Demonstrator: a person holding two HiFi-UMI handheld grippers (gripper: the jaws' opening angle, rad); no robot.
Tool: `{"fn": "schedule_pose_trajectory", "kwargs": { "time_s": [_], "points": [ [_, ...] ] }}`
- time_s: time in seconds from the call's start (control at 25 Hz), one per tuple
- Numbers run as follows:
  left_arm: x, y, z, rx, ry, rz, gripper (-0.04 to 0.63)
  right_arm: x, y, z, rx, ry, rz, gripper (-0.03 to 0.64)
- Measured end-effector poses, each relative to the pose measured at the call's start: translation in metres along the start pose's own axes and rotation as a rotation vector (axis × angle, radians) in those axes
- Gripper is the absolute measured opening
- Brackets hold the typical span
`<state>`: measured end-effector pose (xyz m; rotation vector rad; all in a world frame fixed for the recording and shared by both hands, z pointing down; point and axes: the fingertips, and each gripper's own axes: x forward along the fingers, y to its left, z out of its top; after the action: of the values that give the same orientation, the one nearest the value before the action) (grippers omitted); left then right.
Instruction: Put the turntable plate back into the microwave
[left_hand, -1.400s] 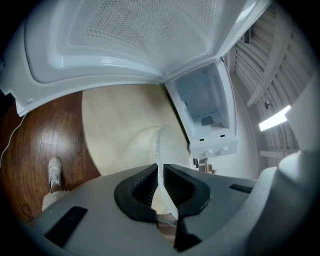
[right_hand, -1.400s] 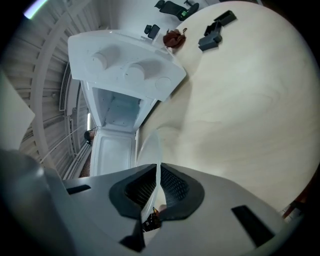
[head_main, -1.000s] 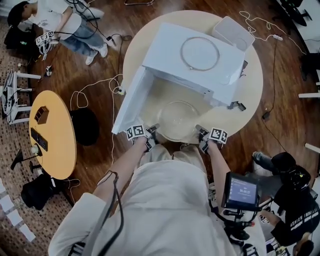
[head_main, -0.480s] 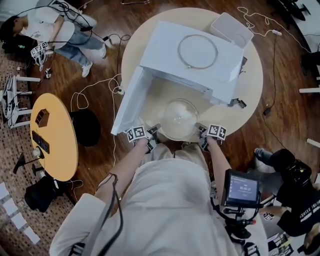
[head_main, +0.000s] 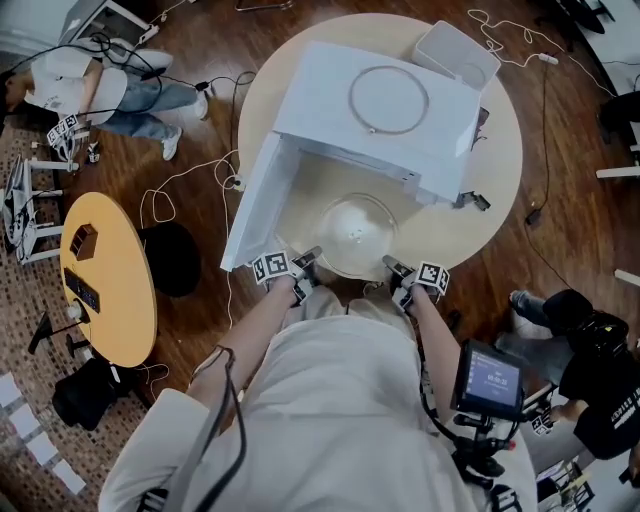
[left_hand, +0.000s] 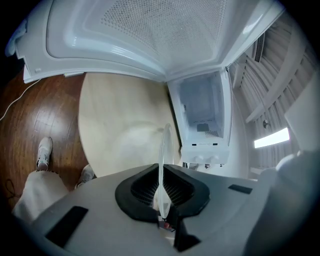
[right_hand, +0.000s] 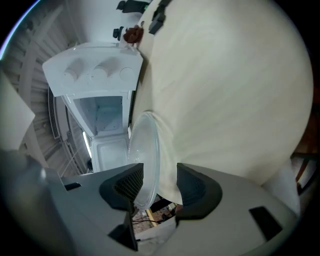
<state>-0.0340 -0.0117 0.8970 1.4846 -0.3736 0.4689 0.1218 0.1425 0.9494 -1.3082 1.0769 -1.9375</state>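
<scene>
Round pale tabletop (head_main: 500, 200) over a dark wood floor; bore a white microwave (head_main: 330, 110) with its door (head_main: 255, 215) swung wide to the left and a thin ring (head_main: 388, 100) lying on its top. Clear glass turntable plate (head_main: 355, 235) sat low in front of the open cavity, at the near edge of the tabletop and not yet inside; could not tell whether it rested on the surface. Left hand-held gripper (head_main: 305, 262) was clamped on the plate's left rim, the glass seen edge-on between closed jaws. Right hand-held gripper (head_main: 392, 268) was opening, with the opposite rim between its jaws, close to one pad and clear of the other, so not gripped. Judged as the carry-in stage, with the right side letting go or taking a new hold. Next move would call for a fresh, firm bite on the right, then keeping the plate level, passing it straight through the opening and settling it centred on the cavity floor
</scene>
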Motion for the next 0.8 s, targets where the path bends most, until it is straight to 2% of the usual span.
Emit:
{"fn": "schedule_pose_trajectory", "kwargs": {
  "time_s": [0.16, 0.24, 0.4, 0.44, 0.52, 0.8],
  "points": [
    [-0.002, -0.006, -0.002, -0.024, 0.004, -0.007, 0.032, 0.010, 0.007, -0.007, 0.141, -0.073, 0.110, 0.187],
    [-0.003, -0.008, -0.005, -0.038, 0.005, -0.013, 0.032, 0.013, 0.010, -0.005, 0.166, -0.124, 0.136, 0.187],
    [0.001, -0.014, -0.011, -0.049, 0.014, -0.018, 0.032, 0.019, 0.012, 0.004, 0.149, -0.143, 0.151, 0.186],
    [0.001, -0.015, -0.011, -0.045, 0.015, -0.018, 0.032, 0.020, 0.014, 0.004, 0.140, -0.134, 0.152, 0.166],
    [0.000, -0.017, -0.013, -0.041, 0.015, -0.018, 0.032, 0.020, 0.019, 0.004, 0.122, -0.124, 0.159, 0.084],
    [-0.004, -0.023, -0.012, -0.095, -0.022, -0.038, 0.032, 0.008, 0.050, 0.013, 0.128, -0.158, 0.281, 0.040]
  ]
}}
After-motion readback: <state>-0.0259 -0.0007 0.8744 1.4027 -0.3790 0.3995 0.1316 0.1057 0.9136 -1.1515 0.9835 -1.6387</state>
